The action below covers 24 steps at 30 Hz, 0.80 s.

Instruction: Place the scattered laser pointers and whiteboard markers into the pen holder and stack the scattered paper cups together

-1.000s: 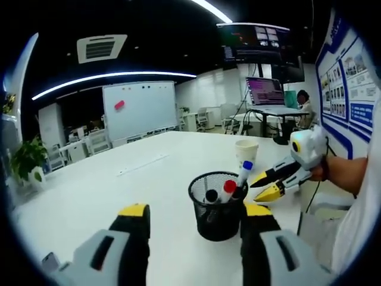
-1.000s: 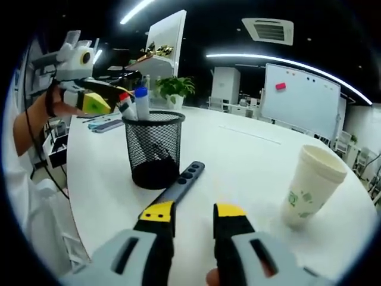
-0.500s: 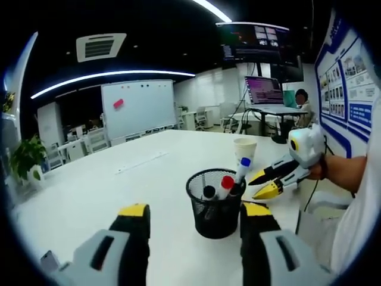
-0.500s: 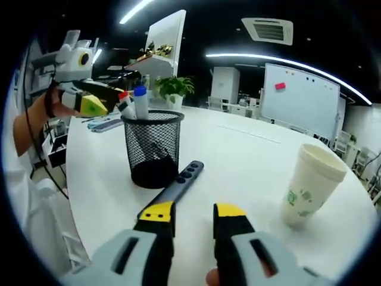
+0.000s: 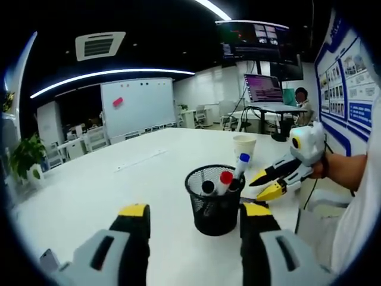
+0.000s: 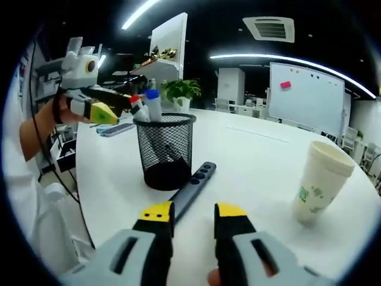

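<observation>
Black wire mesh forms the pen holder (image 5: 215,200), which stands upright on the white table (image 5: 107,185) in our left gripper view, just ahead of our left gripper (image 5: 194,220) and closer to its right jaw. Three markers stand in it: a blue-capped marker (image 5: 240,165), a red-capped marker (image 5: 224,180) and a black-capped marker (image 5: 206,187). Our left jaws are spread wide with nothing between them. Behind the holder we see a paper cup (image 5: 245,148) upright on the table, and to the right our right gripper (image 5: 263,184) hovers near the holder's rim, its yellow-tipped jaws slightly parted and empty. From our right gripper view, the holder (image 6: 166,149) sits ahead and left, and a dark laser pointer (image 6: 193,189) lies flat on the table, one end touching the holder's base, the other end reaching toward our right gripper (image 6: 193,215), whose jaws stand a narrow gap apart and grip nothing. The paper cup (image 6: 319,181) stands well to the right, apart from the holder. Our left gripper (image 6: 107,106) hangs beside the markers at upper left
</observation>
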{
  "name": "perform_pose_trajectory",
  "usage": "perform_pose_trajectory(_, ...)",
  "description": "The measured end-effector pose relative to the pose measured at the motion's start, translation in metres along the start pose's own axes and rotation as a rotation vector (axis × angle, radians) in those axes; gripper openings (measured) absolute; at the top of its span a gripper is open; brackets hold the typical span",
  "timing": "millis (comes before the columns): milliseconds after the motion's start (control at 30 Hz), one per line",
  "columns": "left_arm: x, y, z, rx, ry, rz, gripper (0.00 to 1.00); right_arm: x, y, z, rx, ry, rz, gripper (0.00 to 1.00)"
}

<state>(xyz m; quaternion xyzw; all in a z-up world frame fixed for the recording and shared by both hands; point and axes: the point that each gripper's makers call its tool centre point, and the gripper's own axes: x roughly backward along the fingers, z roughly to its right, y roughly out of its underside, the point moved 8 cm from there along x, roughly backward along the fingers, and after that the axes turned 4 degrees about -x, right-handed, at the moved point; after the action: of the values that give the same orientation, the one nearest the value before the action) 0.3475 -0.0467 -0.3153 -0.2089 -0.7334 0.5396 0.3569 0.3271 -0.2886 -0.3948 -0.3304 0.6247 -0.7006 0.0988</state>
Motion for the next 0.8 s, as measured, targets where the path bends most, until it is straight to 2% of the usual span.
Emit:
perform_pose_trajectory(167,0.0,0.001,-0.001,-0.002,0.0,-0.003,0.62,-0.002,0.001,-0.003,0.001,-0.018,-0.006,0.28)
perform_pose_trajectory(333,0.005,-0.002,0.003,-0.017,0.007,-0.001,0.61,-0.003,0.003,-0.01,-0.028,-0.067,0.0,0.29)
perform_pose_trajectory(467,0.006,0.0,0.002,-0.032,0.007,0.007,0.61,-0.002,0.004,-0.014,-0.001,-0.093,-0.014,0.3)
perform_pose_trajectory(800,0.006,0.004,0.0,-0.016,0.004,0.005,0.61,-0.002,0.007,-0.014,0.003,-0.096,-0.044,0.3)
